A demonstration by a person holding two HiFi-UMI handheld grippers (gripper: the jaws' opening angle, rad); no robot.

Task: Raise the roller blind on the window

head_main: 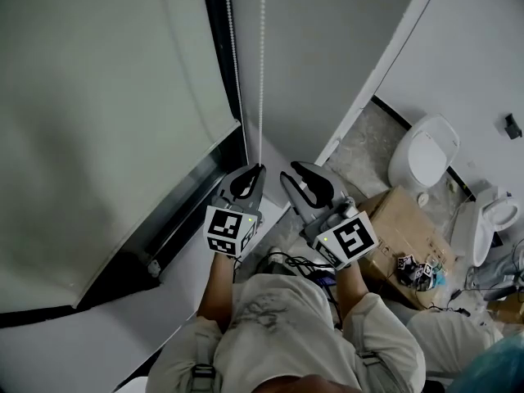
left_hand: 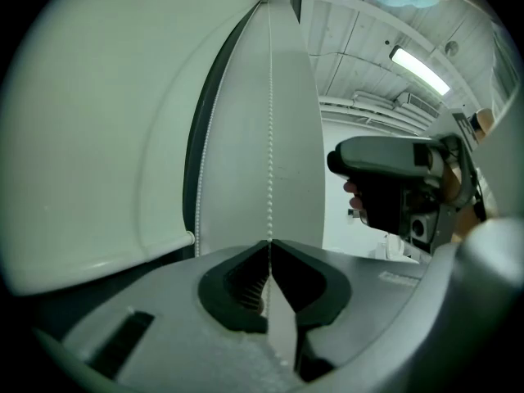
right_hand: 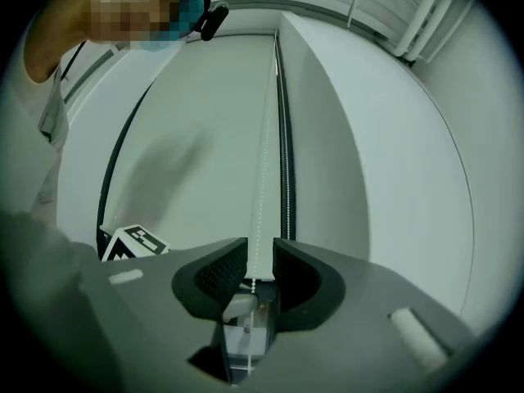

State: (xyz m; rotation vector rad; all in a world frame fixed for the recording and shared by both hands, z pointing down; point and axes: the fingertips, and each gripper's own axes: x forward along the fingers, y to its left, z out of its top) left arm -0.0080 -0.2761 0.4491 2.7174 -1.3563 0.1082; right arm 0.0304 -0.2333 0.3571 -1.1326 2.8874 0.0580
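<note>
As the left hand-held gripper (head_main: 255, 169), lower centre, clamps the bead chain (head_main: 261, 72), the right hand-held gripper (head_main: 296, 173) beside it stands open, a strand between its jaws. Light, limp and probably slippery, the chain likely needs a firm pinch; the roller blind (head_main: 98, 97) fills the upper left.

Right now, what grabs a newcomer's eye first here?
The left gripper stands out first, pinched shut on the bead chain that hangs beside the pale roller blind, mid-frame in the head view. Next to it, the right gripper has its jaws apart, with the chain running between them unpressed. On the floor at the right are a white toilet and a cardboard box.
</note>
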